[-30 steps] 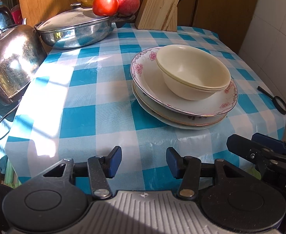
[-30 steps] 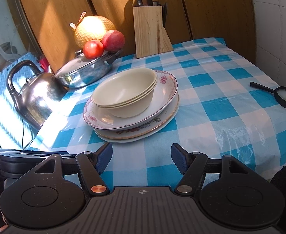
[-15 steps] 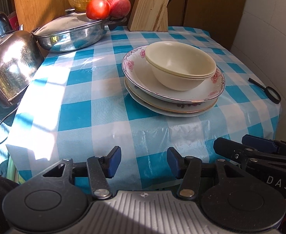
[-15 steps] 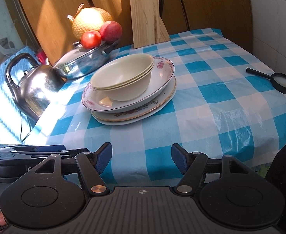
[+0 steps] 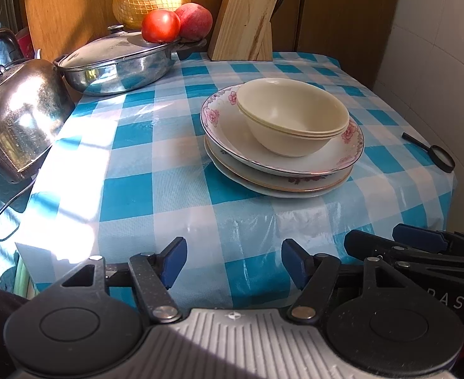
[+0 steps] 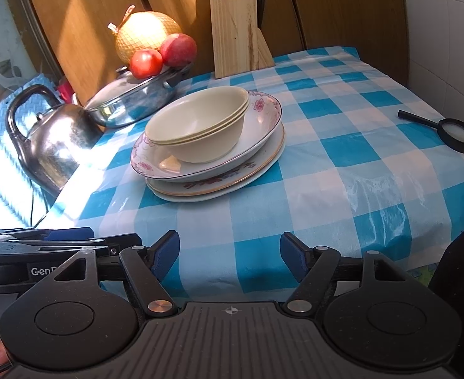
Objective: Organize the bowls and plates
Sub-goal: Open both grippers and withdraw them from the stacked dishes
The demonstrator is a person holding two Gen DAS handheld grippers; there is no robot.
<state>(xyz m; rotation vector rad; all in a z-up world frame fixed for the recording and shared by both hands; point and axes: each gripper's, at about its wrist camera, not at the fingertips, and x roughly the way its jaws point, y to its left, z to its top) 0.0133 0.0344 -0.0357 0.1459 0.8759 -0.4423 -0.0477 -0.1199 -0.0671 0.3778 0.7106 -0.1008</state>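
Hovering off the front edge of the table (image 5: 187, 221), both tools sit empty: the left gripper (image 5: 233, 260) has its blue pads spread wide with nothing between them, and the right gripper (image 6: 228, 255) is released the same way, just beside it at the same edge. Neither touches the cloth or any dish.

Past a bare stretch of checked cloth, toward the middle of the table, stand the dishes: cream bowls (image 5: 293, 117) nested one in another, apparently three going by the rims, resting inside a pink-flowered plate (image 5: 222, 120), which lies on a gold-rimmed plate (image 6: 219, 186) and what looks like a plain white one beneath. The stack already looks gathered, so the sorting seems close to finished; whether anything remains I cannot tell.

If the pile is to be handled again, a careful way would be to come in low and level, pinch a rim squarely with one tool and steady the opposite side with the other, since glazed rims are slick and the bowls could slide inside the plate if it tips.

Farther off, a magnifying glass (image 6: 457, 139) lies near the right edge, a kettle (image 5: 20, 117) stands off the left edge, a lidded pan (image 5: 118, 66) with fruit fills the far left corner, and a knife block (image 6: 236, 34) stands at the far edge.
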